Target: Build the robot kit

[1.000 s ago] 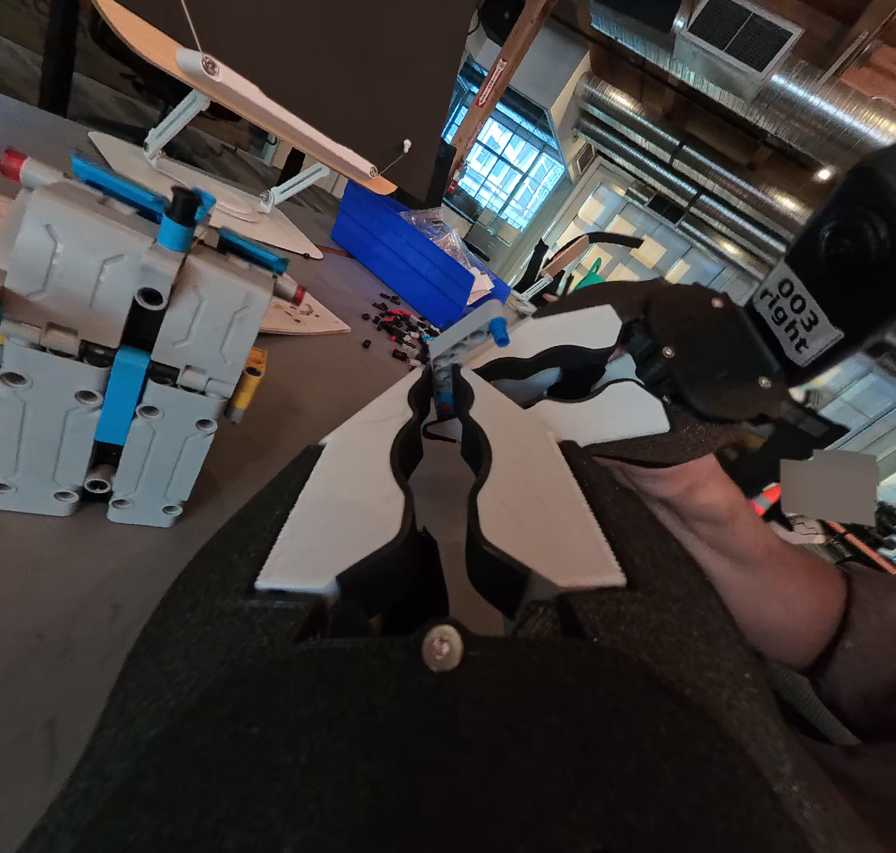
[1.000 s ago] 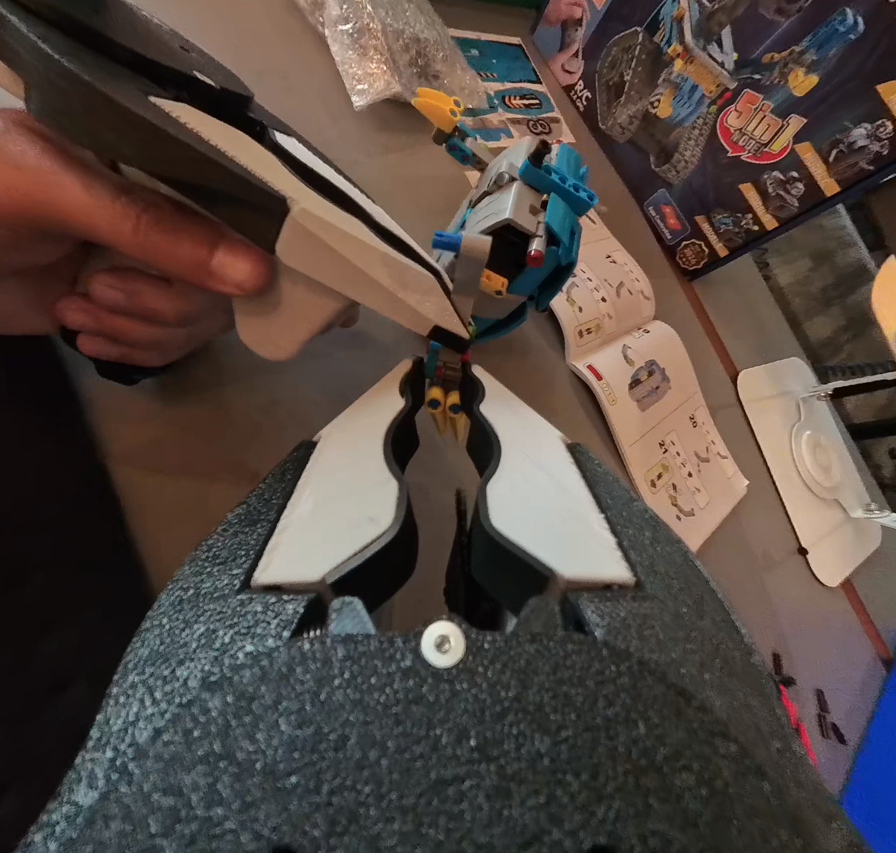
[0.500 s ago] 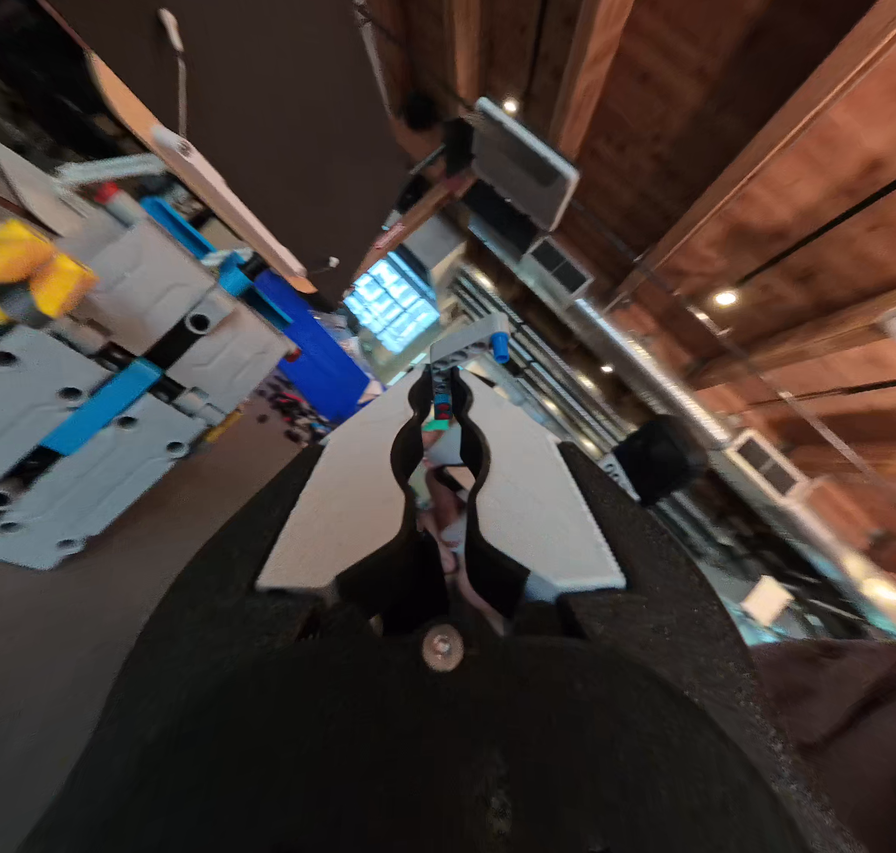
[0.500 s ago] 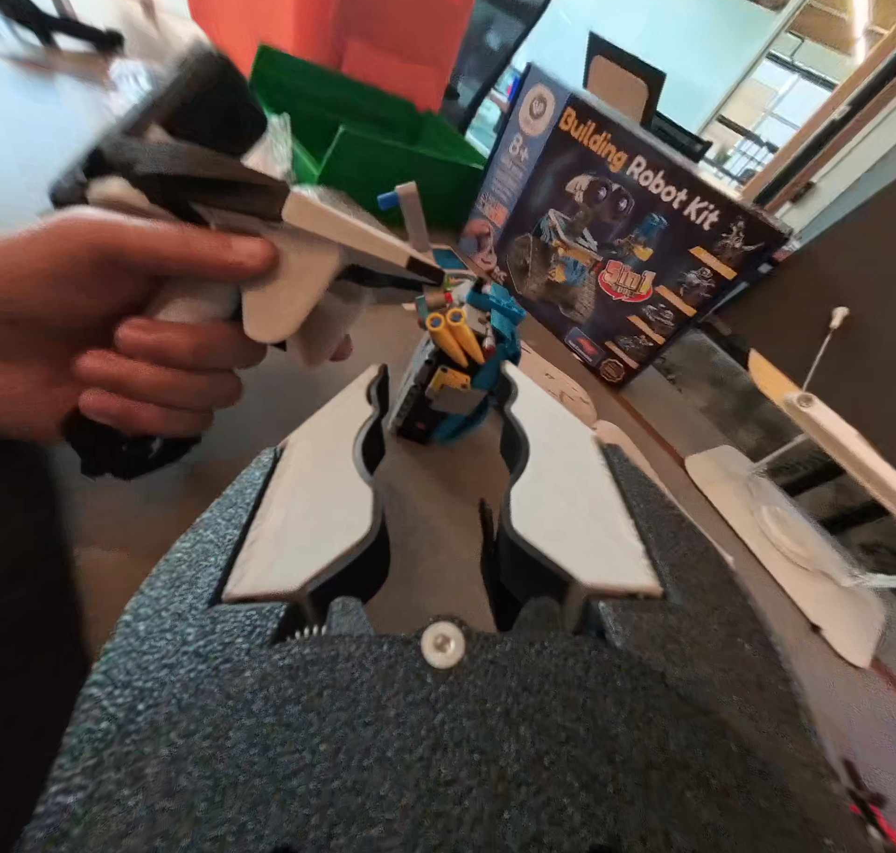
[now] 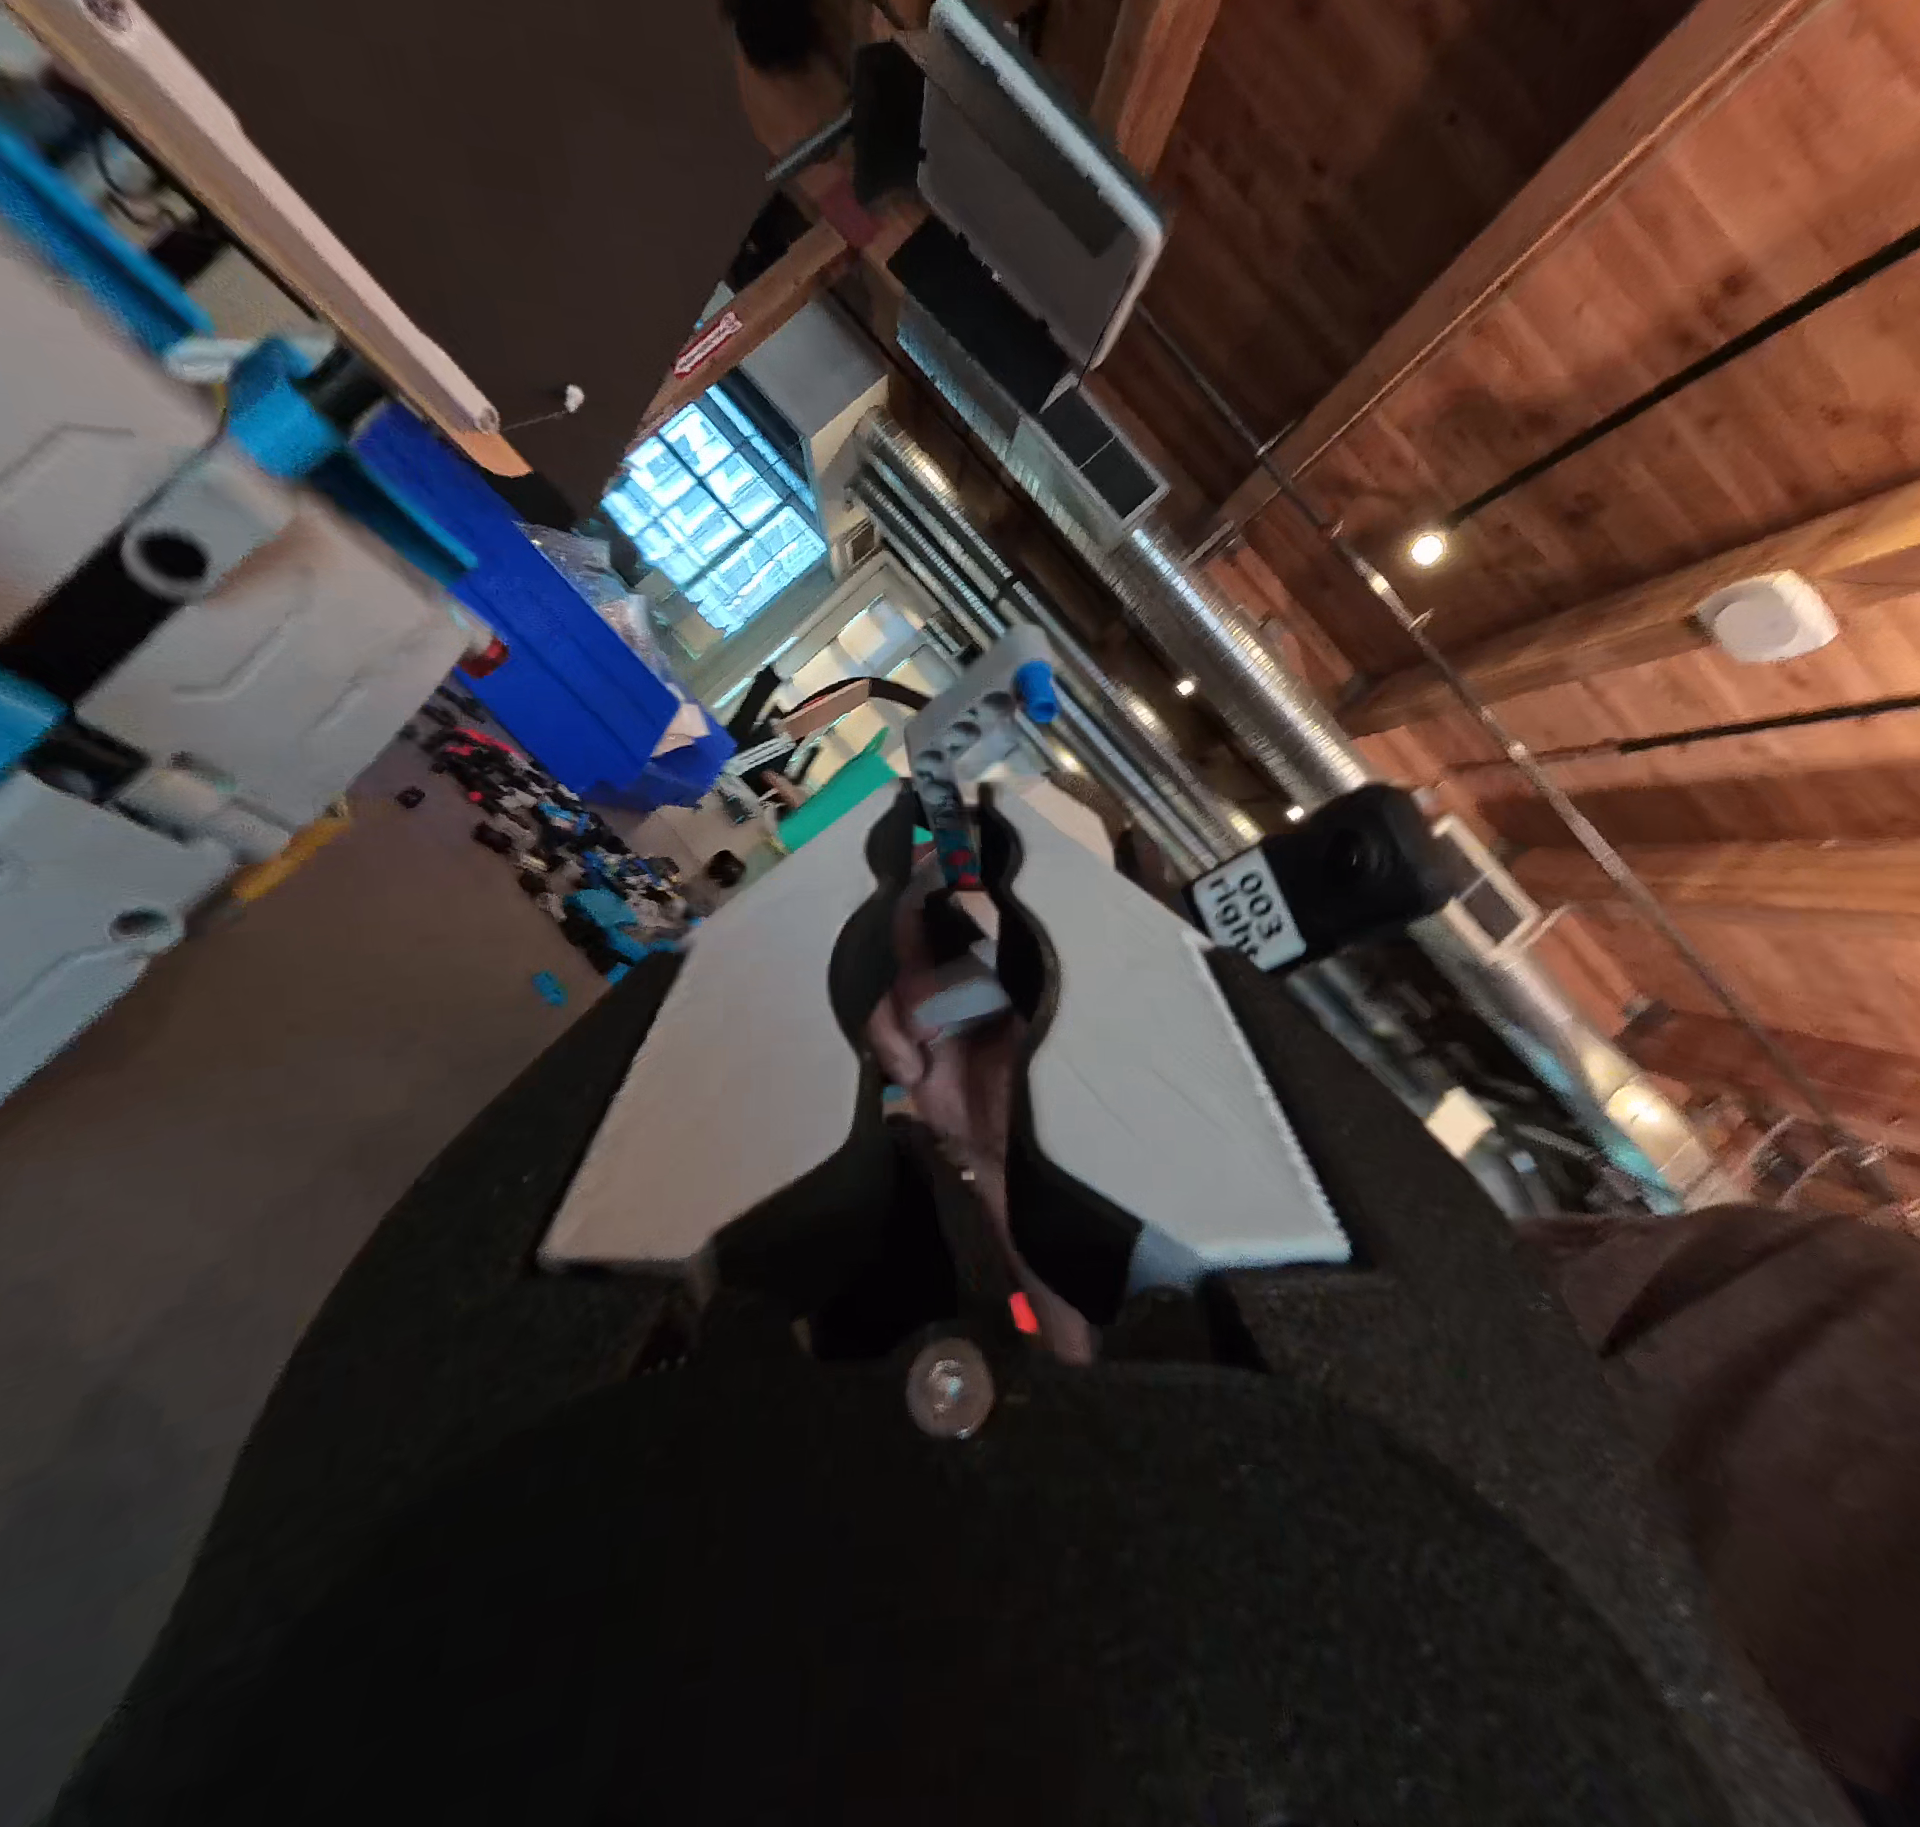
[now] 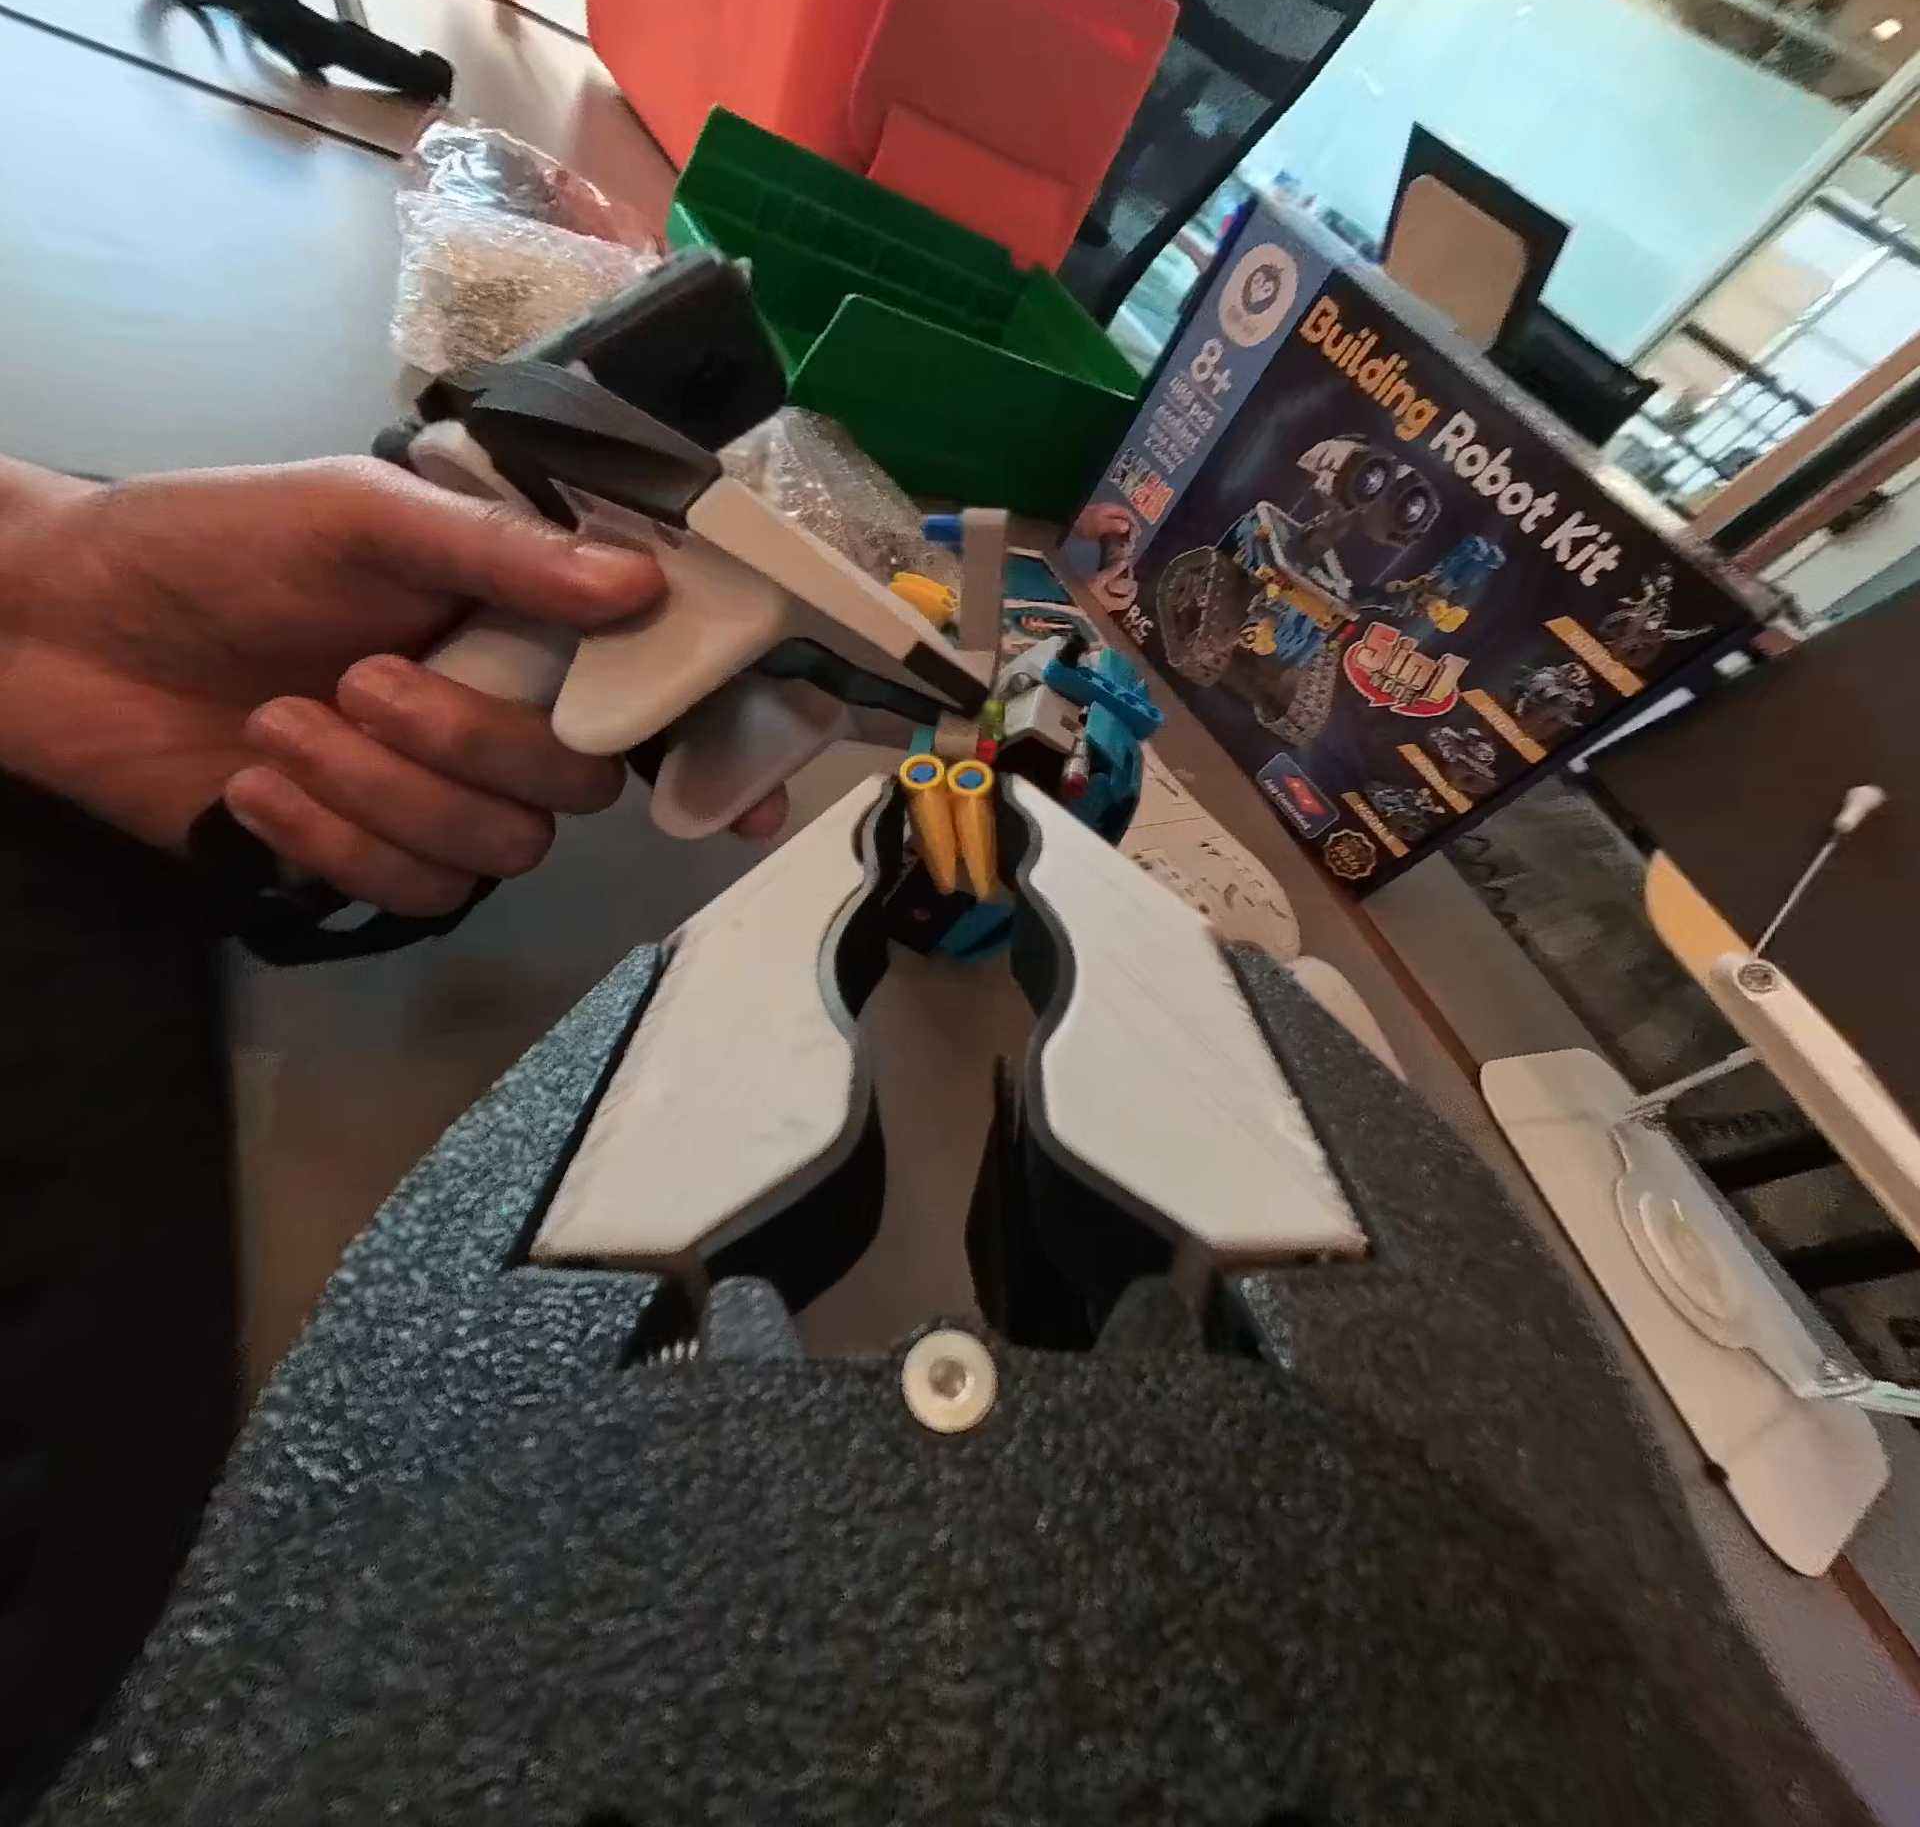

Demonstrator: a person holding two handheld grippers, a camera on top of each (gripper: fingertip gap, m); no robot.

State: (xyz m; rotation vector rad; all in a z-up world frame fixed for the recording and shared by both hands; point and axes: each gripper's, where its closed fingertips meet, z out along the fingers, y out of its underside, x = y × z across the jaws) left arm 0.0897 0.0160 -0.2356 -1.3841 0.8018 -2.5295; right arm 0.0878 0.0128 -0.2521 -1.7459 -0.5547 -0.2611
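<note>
My left gripper (image 5: 945, 811) is shut on a small grey beam piece (image 5: 977, 728) with a blue pin (image 5: 1034, 684) at its top end. In the right wrist view a hand holds this gripper (image 6: 966, 697), and the beam (image 6: 982, 582) stands upright just above the grey and blue robot model (image 6: 1081, 717). My right gripper (image 6: 948, 790) is shut on the model's pair of yellow tubes (image 6: 951, 832), a pad against each side. The model (image 5: 156, 634) fills the left edge of the left wrist view. The right gripper's camera block (image 5: 1340, 873) shows there at the right.
A blue bin (image 5: 540, 624) and several loose small parts (image 5: 540, 821) lie behind the model. The kit box (image 6: 1403, 593), a green bin (image 6: 914, 323), an orange bag (image 6: 883, 42), a bubble-wrap bag (image 6: 488, 239), a booklet (image 6: 1216, 863) and a white stand base (image 6: 1683, 1289) ring the work spot. My left and right fingertips are right by each other.
My right gripper opened wide, then shut again on the yellow tubes. Both grippers tilted upward. My left gripper kept the grey beam piece and moved over the model.
</note>
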